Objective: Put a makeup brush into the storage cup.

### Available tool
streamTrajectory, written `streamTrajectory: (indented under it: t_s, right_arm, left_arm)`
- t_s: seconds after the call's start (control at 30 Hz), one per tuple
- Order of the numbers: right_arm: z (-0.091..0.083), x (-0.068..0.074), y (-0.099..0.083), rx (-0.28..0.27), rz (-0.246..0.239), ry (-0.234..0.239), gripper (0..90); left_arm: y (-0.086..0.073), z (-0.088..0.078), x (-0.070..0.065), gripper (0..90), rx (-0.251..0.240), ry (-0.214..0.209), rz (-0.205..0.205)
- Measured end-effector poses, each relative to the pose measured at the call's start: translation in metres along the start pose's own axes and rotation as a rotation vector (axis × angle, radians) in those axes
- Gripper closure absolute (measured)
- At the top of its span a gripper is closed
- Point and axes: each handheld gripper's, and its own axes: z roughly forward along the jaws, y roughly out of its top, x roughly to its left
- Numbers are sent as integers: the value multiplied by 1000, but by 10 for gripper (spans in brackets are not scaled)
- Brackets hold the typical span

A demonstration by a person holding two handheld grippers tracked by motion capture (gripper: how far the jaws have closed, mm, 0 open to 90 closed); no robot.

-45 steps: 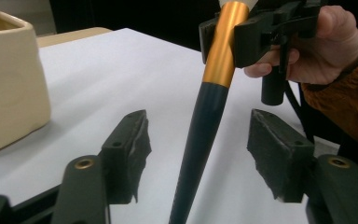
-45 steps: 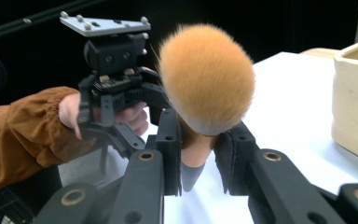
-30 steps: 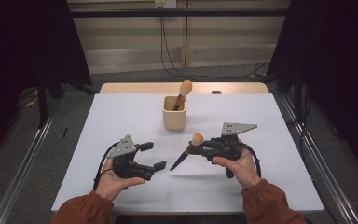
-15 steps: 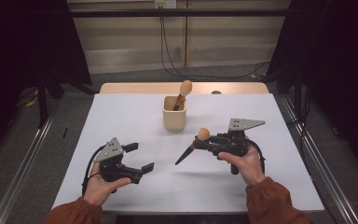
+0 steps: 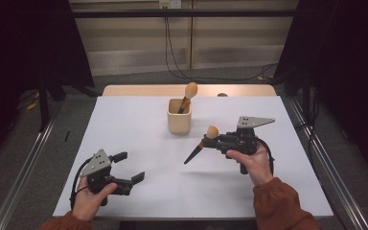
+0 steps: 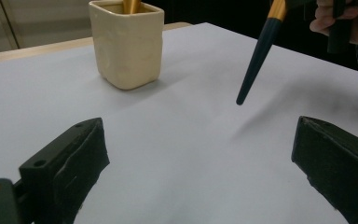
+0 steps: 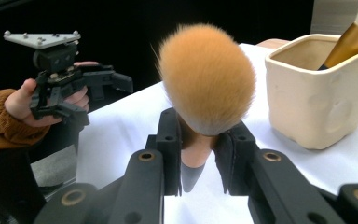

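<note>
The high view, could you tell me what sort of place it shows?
Probably a lab recording bench: a white table ringed by black curtains, floor rails, and handheld grippers, left and right, working with a brush and cup.

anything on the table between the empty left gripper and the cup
Nothing: bare white table lies between the left gripper and the cup. The high view and left gripper view show it.

left gripper drew back toward the person, fingers opening empty.

It is a lab: black curtains, floor rails, cables and a white counter.
</note>
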Motion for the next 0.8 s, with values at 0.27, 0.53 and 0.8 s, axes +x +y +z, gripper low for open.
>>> streamTrajectory:
  t_s: [0.27, 0.53, 0.8]
  right_arm:
    - [0, -6, 9, -4, -18, -23, 728]
    - [1, -9, 20, -12, -40, -40, 729]
    - [0, -15, 33, -29, -43, -54, 729]
  left_arm:
    - [-5, -11, 3, 37, -66, 62, -10]
    - [-6, -14, 3, 43, -74, 73, -8]
    - [-7, -14, 4, 45, -59, 69, -1]
